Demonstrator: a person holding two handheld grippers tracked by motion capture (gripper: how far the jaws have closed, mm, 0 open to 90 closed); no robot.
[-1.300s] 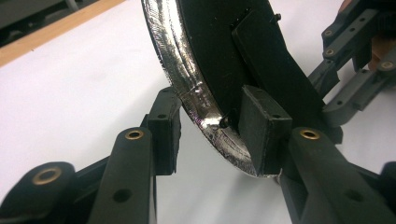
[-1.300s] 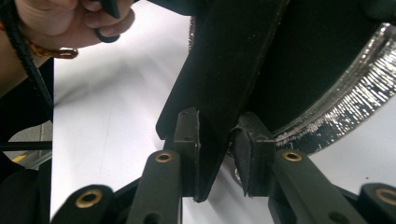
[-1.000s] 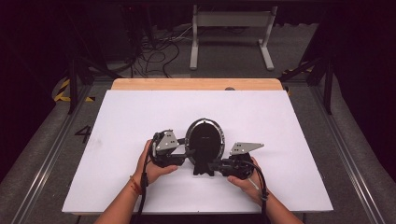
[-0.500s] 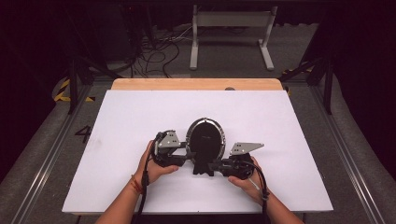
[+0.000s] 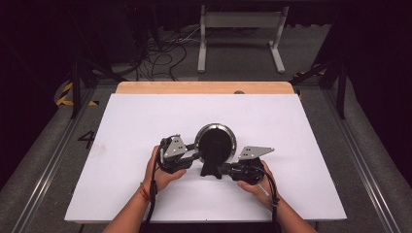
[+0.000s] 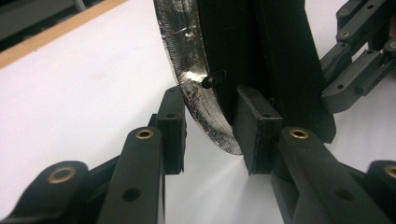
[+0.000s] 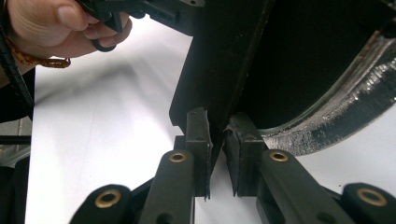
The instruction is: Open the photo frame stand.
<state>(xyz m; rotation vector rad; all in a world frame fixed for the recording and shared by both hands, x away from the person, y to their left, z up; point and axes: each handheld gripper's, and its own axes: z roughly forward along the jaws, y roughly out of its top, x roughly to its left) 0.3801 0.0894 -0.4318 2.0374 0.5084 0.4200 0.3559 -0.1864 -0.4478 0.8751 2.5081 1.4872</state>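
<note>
A round black disc with a silver rim (image 5: 216,143) stands upright on a flat black stand (image 5: 211,170) on the white table top. My left gripper (image 5: 197,156) reaches in from the left. Its jaws have just been closing and now press on both sides of the silver rim (image 6: 187,60), with the left gripper (image 6: 212,133) straddling the disc's lower edge. My right gripper (image 5: 224,169) comes in from the right; its jaws have just been closing too. That right gripper (image 7: 217,144) is shut on the thin edge of the black stand plate (image 7: 219,70), below the silver rim (image 7: 336,116).
The white sheet (image 5: 145,116) covers a wooden table (image 5: 204,87) whose far edge shows. A grey metal frame (image 5: 240,29) and cables lie on the floor beyond. The person's other hand (image 7: 60,28) shows in the right gripper view.
</note>
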